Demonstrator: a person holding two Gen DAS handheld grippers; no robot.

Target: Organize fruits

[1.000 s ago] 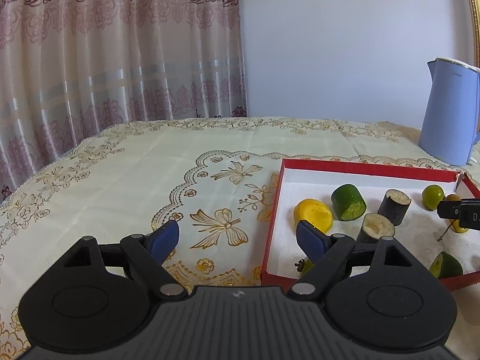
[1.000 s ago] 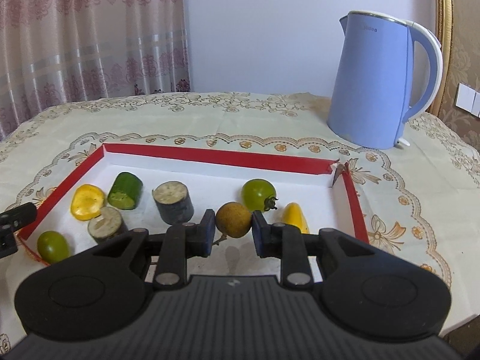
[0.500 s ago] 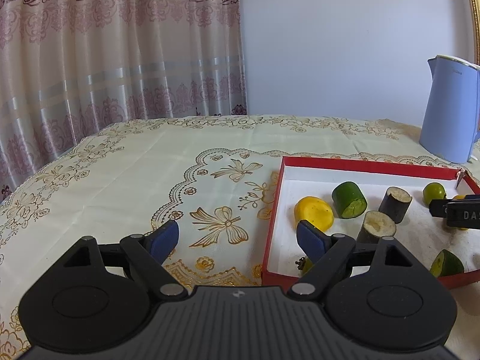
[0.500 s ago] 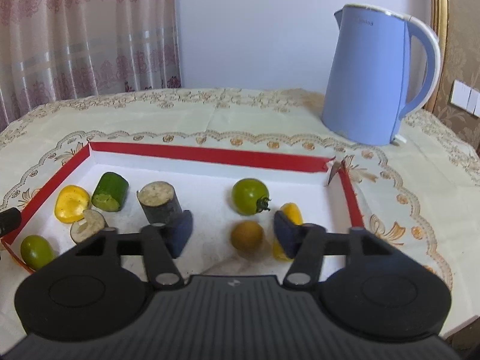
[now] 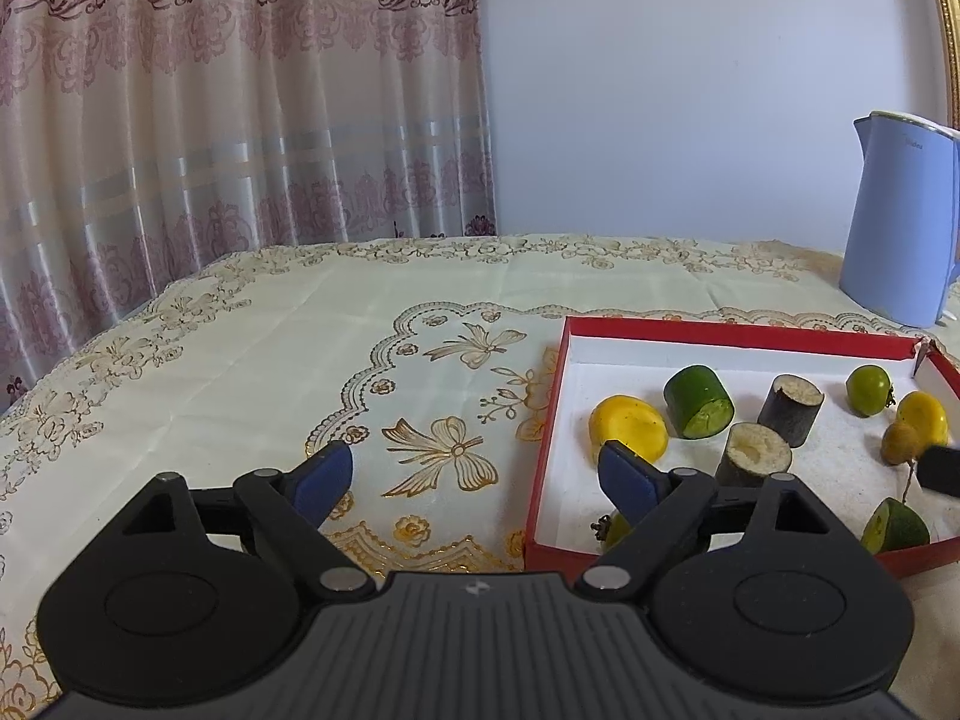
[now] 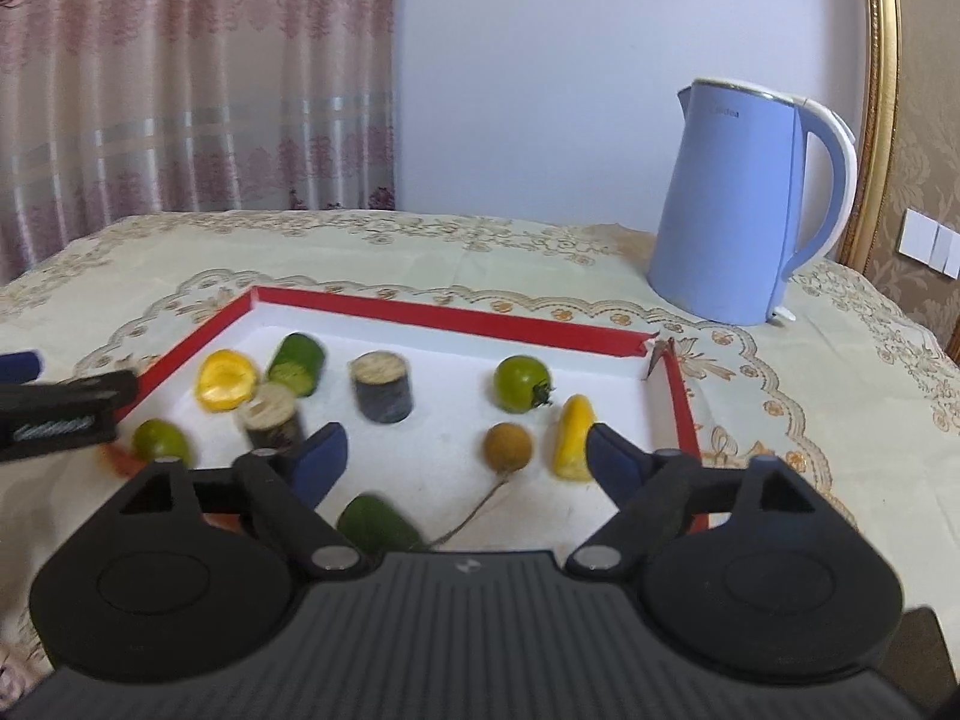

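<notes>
Cream cloth with gold butterfly embroidery covers the table (image 5: pixel 252 348), with a patterned pink curtain (image 5: pixel 228 102) and a pale wall behind. A blue kettle (image 6: pixel 744 204) stands near the far right corner of a shallow red-edged tray (image 6: pixel 444 318) with a white floor.

Inside the tray lie a yellow pepper piece (image 6: pixel 225 379), a cucumber chunk (image 6: pixel 297 363), two dark eggplant stubs (image 6: pixel 383 387), a green tomato (image 6: pixel 521 383), another yellow piece (image 6: pixel 573 437), a small green fruit (image 6: pixel 159 441) at the near left corner, and a cut green piece (image 6: pixel 378 522) at the front.

The right gripper (image 6: pixel 465 456) is opening, its blue pads spread wide; the brown longan (image 6: pixel 507 447) sits on the tray floor between them, touched by neither, its thin stem trailing toward the camera.

The left gripper (image 5: pixel 474 474) is also opening and grips nothing; one pad hangs over the cloth, the other over the tray's near left corner.
</notes>
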